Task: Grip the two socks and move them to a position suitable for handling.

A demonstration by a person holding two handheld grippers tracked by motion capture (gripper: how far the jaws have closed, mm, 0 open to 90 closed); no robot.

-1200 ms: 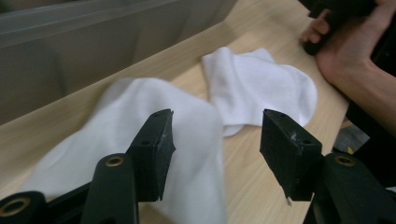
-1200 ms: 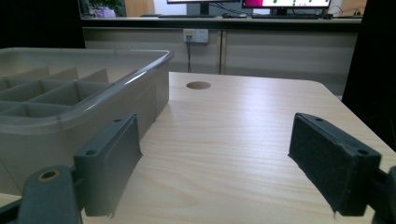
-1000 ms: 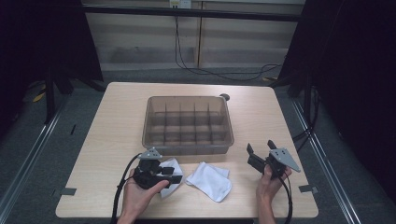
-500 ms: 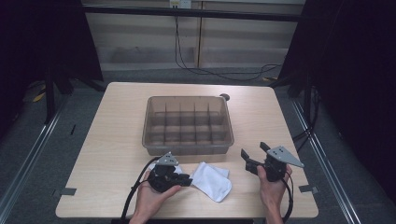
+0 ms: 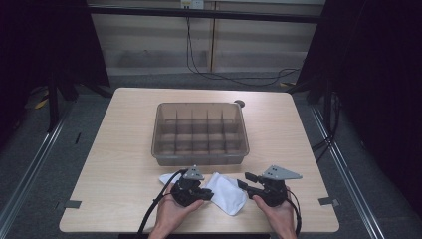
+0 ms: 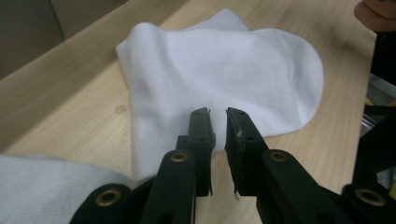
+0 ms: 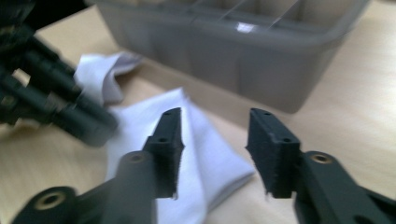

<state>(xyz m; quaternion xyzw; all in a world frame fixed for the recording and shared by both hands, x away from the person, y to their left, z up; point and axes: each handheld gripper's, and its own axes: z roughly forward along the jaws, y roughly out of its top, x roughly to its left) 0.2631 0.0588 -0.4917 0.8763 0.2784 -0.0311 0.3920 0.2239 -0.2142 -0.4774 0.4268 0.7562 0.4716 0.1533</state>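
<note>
Dark room, grey floor, pale wooden tabletop (image 5: 124,164) in the middle. Landmark: a translucent grey divided bin (image 5: 201,132) at the tabletop's centre, split into small compartments.

On the person's side of the bin, just clear of its near wall: a white sock (image 5: 226,191), lying flat, slightly creased. Left of that, also close under the bin's near wall: a second white sock (image 5: 169,178), mostly hidden behind the left hand-held gripper.

Left hand-held gripper (image 5: 205,196), in front of the bin's near wall and toward its left half, held in the left hand (image 5: 174,211), pointing right toward the flat sock. Jaws just been closing, now nearly together with a narrow slit left between the tips (image 6: 217,116). Tips over the sock's near edge (image 6: 219,74); no cloth seen caught in the slit, whether the pads touch the fabric cannot be told.

Right hand-held gripper (image 5: 244,181), in front of the bin's near right corner, held in the right hand (image 5: 276,214), pointing left toward the same sock. Jaws just been closing, about half apart (image 7: 212,140), nothing pinched between them; sock (image 7: 201,154) below and beyond the tips, bin wall (image 7: 243,51) farther off.
</note>
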